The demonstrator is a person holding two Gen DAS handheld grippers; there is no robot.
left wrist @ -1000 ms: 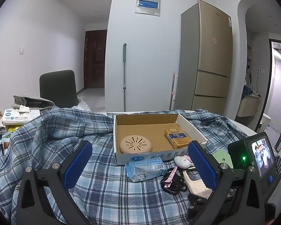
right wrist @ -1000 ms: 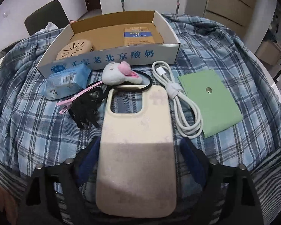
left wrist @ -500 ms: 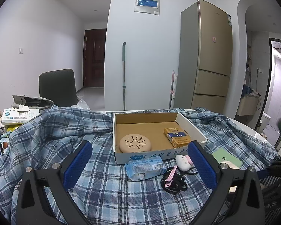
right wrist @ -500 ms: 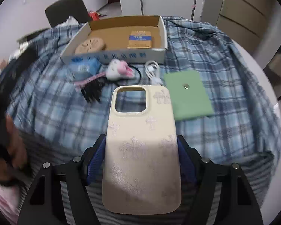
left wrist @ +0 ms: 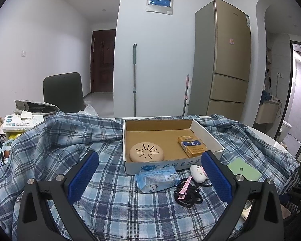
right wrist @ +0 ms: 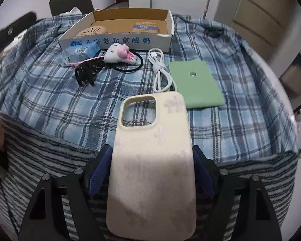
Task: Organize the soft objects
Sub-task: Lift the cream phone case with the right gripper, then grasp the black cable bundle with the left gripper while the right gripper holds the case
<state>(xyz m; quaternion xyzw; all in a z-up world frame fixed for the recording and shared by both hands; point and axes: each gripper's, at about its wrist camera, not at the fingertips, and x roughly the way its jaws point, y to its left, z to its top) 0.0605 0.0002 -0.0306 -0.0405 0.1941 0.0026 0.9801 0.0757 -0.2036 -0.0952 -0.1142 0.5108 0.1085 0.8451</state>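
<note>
A: Where the right wrist view begins, what sits nearest?

B: The right tool [right wrist: 151, 172] grips a cream phone case [right wrist: 152, 160] by its long edges, blue pads pressed to each side. The case points away from the camera, its camera cutout at the far end, held above the plaid cloth [right wrist: 50, 92] that covers the surface.

A: And just beyond the case?

B: A green flat pouch [right wrist: 196, 86] with a metal snap lies to the right. Just left of it rests a coiled white cable [right wrist: 160, 74]. Further left lies a bundle of black hair ties [right wrist: 88, 72] with a pink clip, and beside them a white plush toy [right wrist: 120, 53] with a pink bow, attached to a black hair loop. A blue tissue pack [right wrist: 80, 53] lies at the far left, against the box front.

A: What is farthest?

B: A shallow cardboard box [right wrist: 118, 40] with blue Chinese lettering. Inside sit a round beige disc [left wrist: 146, 152] with slots and a yellow and blue cigarette pack [left wrist: 192, 146].

A: And the left tool?

B: The left tool [left wrist: 149, 176] stands wide apart and holds nothing, hovering low over the cloth, facing the box. Behind stand a dark chair [left wrist: 63, 92], a mop handle [left wrist: 134, 80] and a gold refrigerator [left wrist: 226, 60].
</note>
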